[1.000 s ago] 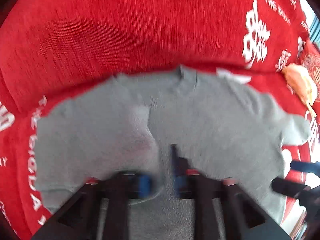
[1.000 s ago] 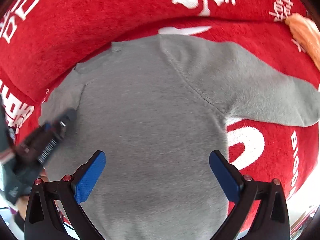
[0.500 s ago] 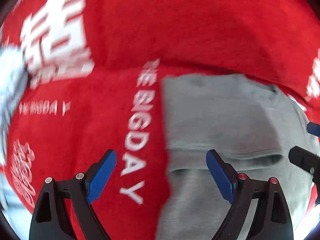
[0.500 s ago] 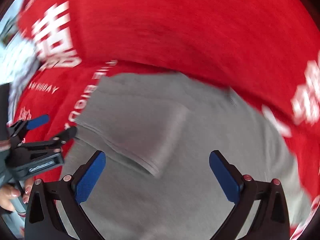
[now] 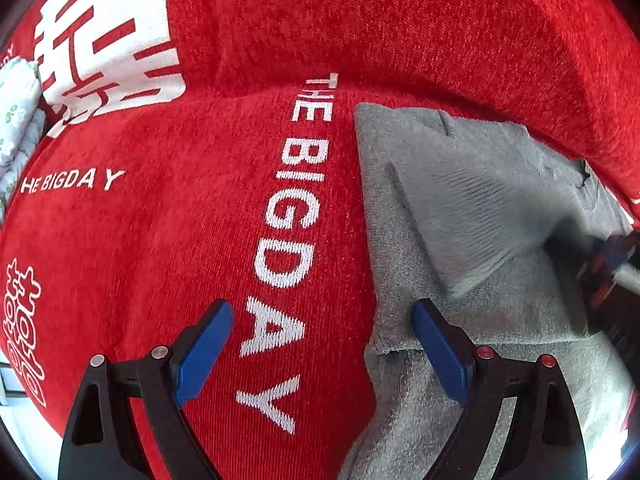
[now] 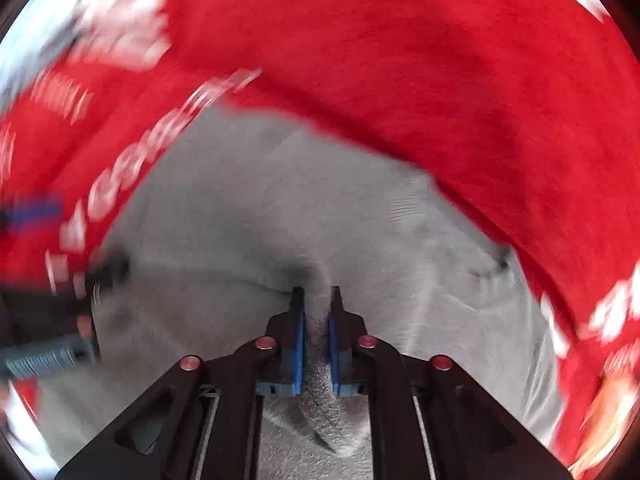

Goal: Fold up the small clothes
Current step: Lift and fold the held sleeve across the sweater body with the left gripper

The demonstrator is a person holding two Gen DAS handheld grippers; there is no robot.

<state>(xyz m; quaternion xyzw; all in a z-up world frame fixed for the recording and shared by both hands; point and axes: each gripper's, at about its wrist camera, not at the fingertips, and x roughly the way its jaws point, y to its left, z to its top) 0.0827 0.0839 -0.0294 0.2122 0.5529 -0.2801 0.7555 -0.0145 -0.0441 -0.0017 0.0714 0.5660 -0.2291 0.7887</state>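
Note:
A grey sweater [image 5: 460, 200] lies flat on a red blanket [image 5: 160, 240] with white lettering. One sleeve is folded diagonally across its body. My left gripper [image 5: 322, 308] hangs open over the blanket at the sweater's left edge, nothing between its blue pads; its right finger [image 5: 440, 348] is over the grey hem. My right gripper [image 6: 316, 292] is shut on a pinched ridge of the grey sweater [image 6: 280, 200], which bulges between the pads. In the left wrist view the right gripper [image 5: 608, 256] is a dark blur at the far right, at the folded sleeve's end.
The red blanket [image 6: 400, 60] rises into a padded back behind the sweater. A white floral cloth [image 5: 16, 120] lies at the far left edge. An orange blur [image 6: 608, 420] shows at the lower right of the right wrist view.
My left gripper let go of the sweater, opened wide and slid left to its edge. My right gripper rolled, came down and shut on the grey fabric. A sleeve now lies folded across the body.

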